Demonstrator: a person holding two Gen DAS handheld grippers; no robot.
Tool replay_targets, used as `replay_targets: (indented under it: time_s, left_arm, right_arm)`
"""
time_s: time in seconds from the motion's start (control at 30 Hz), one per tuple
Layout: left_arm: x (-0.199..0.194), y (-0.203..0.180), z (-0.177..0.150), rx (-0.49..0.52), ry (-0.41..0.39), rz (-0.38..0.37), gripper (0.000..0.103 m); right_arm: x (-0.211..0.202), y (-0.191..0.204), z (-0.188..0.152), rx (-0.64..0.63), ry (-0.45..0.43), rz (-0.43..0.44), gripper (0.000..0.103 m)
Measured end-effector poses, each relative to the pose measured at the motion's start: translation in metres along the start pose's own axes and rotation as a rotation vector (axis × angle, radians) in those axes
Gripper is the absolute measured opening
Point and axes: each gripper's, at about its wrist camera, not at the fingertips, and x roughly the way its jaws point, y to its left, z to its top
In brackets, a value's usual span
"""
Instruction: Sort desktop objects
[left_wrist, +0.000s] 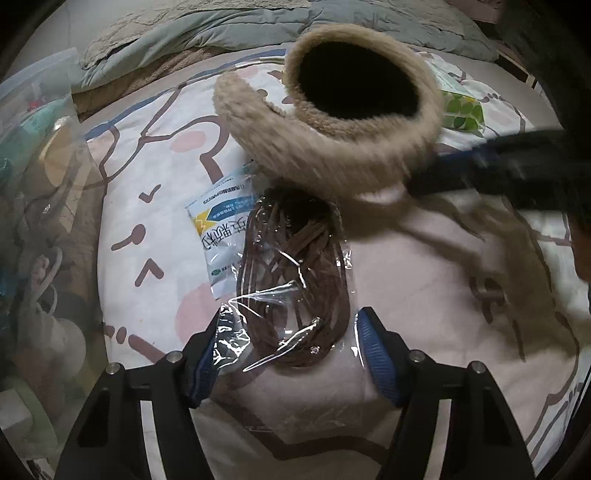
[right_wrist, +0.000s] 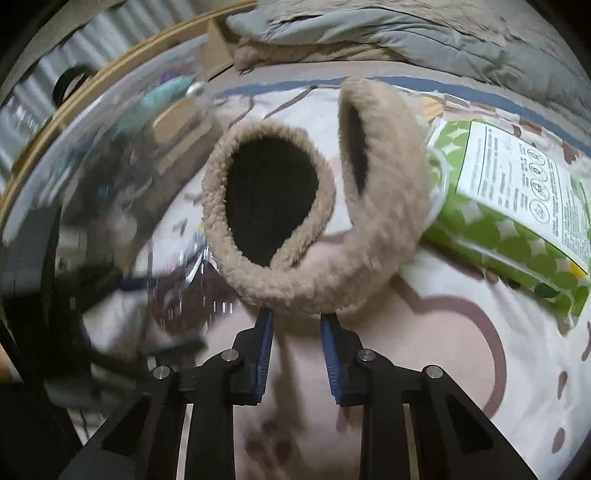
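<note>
**Fleece earmuffs lifted, cord packet framed**

While the right gripper (right_wrist: 295, 317) pinches the band of the tan fleece earmuffs (right_wrist: 295, 221) and holds them above the printed bedsheet (right_wrist: 461, 350), the left gripper (left_wrist: 288, 343) sits spread, fingers either side of a clear bag of brown cord (left_wrist: 295, 280) (touching its edges, not clamping). A green patterned pack (right_wrist: 509, 206) lies just beside the earmuffs; a white sachet (left_wrist: 218, 236) is partly under the bag.

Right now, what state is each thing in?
Fluffy earmuffs: lifted, gripped at the band.
Right gripper: shut on the earmuffs.
Left gripper: open, straddling the bag.
Clear bag of brown cords: lying flat on the bedsheet.
White sachet: flat, partly under the bag.
Green packet: lying on the bedsheet.
</note>
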Motion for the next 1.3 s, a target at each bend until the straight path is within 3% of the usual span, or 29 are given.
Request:
replay_targets:
  time_s: [0.1,0.7,0.93,1.0,1.07,1.1,1.13,1.3]
  left_arm:
    - [-0.003,0.001,-0.004,0.009,0.002,-0.015,0.060]
    - [-0.032,0.016,-0.058,0.040,-0.005,-0.046,0.060]
    - [-0.040,0.014,-0.073,0.089,-0.027,-0.060,0.060]
    - [-0.042,0.014,-0.076,0.099,-0.040,-0.066,0.060]
    - [-0.045,0.013,-0.077,0.111,-0.054,-0.072,0.060]
    - [-0.046,0.012,-0.078,0.115,-0.058,-0.073,0.060]
    - [-0.047,0.012,-0.079,0.121,-0.062,-0.076,0.060]
    - [-0.048,0.011,-0.083,0.140,-0.072,-0.100,0.060]
  right_arm:
    - [0.000,-0.002,0.012,0.019,-0.025,-0.016,0.027]
    - [0.020,0.022,0.070,-0.023,-0.099,-0.164,0.027]
    - [0.034,0.043,0.060,-0.015,-0.030,-0.046,0.027]
    - [0.039,0.056,0.054,-0.034,-0.012,-0.053,0.027]
    - [0.045,0.067,0.051,-0.043,-0.004,-0.052,0.046]
    - [0.047,0.071,0.049,-0.041,0.001,-0.045,0.075]
    - [0.050,0.075,0.048,-0.040,0.007,-0.033,0.086]
    - [0.065,0.087,0.048,-0.047,0.033,-0.055,0.086]
